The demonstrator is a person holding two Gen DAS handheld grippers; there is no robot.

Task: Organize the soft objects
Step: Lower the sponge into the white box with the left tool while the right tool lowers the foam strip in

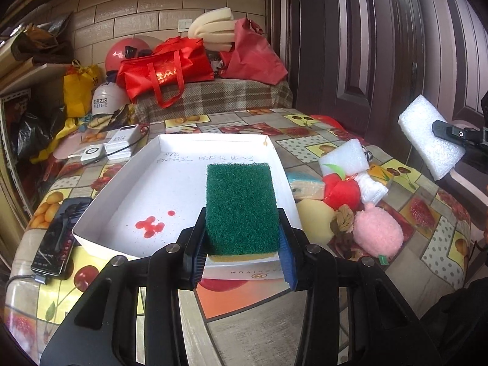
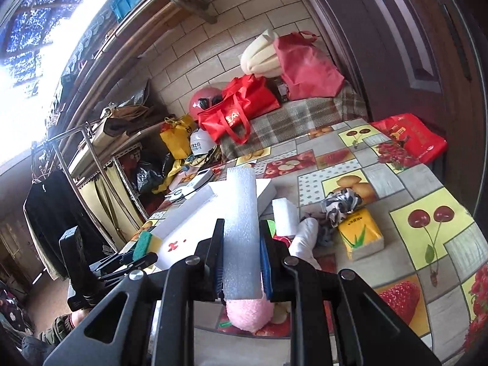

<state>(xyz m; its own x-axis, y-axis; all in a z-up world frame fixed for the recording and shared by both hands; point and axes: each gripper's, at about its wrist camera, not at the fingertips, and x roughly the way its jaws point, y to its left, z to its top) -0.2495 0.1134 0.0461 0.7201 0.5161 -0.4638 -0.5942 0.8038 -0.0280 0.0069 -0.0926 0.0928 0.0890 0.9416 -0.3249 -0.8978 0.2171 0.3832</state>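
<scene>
A tabletop (image 1: 231,329) covered in a fruit-patterned cloth stands against a tiled wall and a dark panelled door, with red bags (image 1: 164,73) and helmets heaped on a plaid-covered surface behind it.

The left gripper (image 1: 242,228) has its fingers (image 1: 195,244) partly closed on a green scouring sponge (image 1: 241,204), pressing its two long sides. The sponge sticks forward beyond the fingertips, green face up, its yellow layer showing beneath at the near end. It hangs over the near right corner of a shallow white tray (image 1: 128,183), whose floor bears some red stains.

The right gripper (image 2: 241,244) has its fingers (image 2: 213,250) clamped on a white foam block (image 2: 241,213), which rises long and upright between them, well past the tips. In the left wrist view the same block is held up in the air off the right of the tabletop.

On the cloth just right of the tray lies a cluster of soft things: a pink fluffy toy (image 1: 378,231), a red plush apple (image 1: 338,189), a second white foam piece (image 1: 344,155), a yellow sponge (image 1: 314,216) and a white cloth item (image 1: 372,186). A yellow tissue pack (image 2: 360,235) lies beside them. A phone (image 1: 58,235) rests left of the tray.
</scene>
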